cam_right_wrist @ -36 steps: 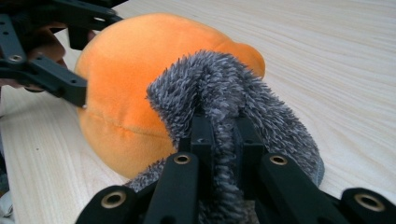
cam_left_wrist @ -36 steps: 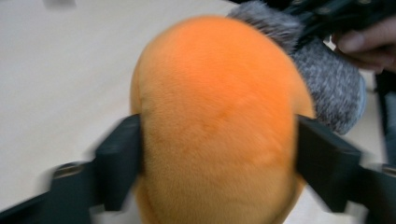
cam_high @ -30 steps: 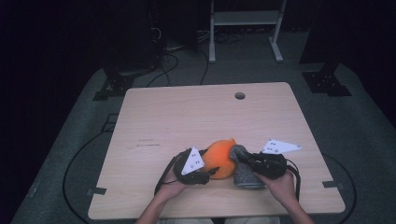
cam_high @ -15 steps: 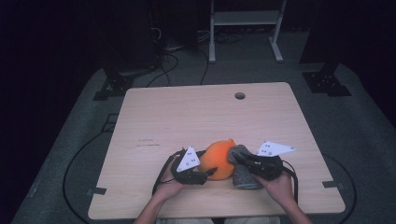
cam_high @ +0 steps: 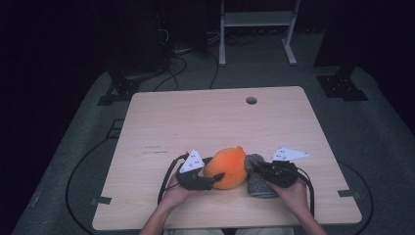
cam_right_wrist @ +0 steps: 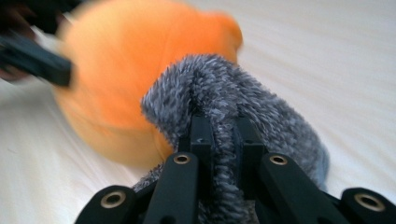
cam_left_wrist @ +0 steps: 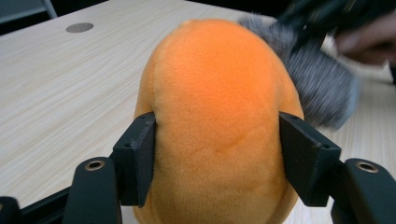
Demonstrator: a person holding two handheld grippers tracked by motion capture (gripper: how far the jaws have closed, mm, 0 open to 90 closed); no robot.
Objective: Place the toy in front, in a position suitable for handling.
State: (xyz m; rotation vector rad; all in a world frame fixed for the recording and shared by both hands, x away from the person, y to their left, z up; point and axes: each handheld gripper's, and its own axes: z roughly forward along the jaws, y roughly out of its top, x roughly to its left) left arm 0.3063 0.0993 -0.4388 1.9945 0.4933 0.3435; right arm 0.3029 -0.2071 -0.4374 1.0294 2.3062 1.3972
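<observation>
Near the front edge of the tabletop (cam_high: 147, 137), about midway along it, an orange plush toy (cam_high: 227, 167) lies with a grey fuzzy sock (cam_high: 258, 182) touching its right side. The left gripper (cam_high: 213, 178) has its jaws on either flank of the plush toy (cam_left_wrist: 217, 121), the pads pressing into the fabric; the jaws have just been closing on it. The right gripper (cam_high: 255, 167) is clamped tight on a fold of the grey fuzzy sock (cam_right_wrist: 224, 93), its jaws nearly together with the pile bunched between them. A hand holds each gripper from the front edge, cables looping beside them. Farther back the tabletop is bare wood, with a round cable hole (cam_high: 251, 100) near the far edge. No brand, label or writing is readable anywhere.
</observation>
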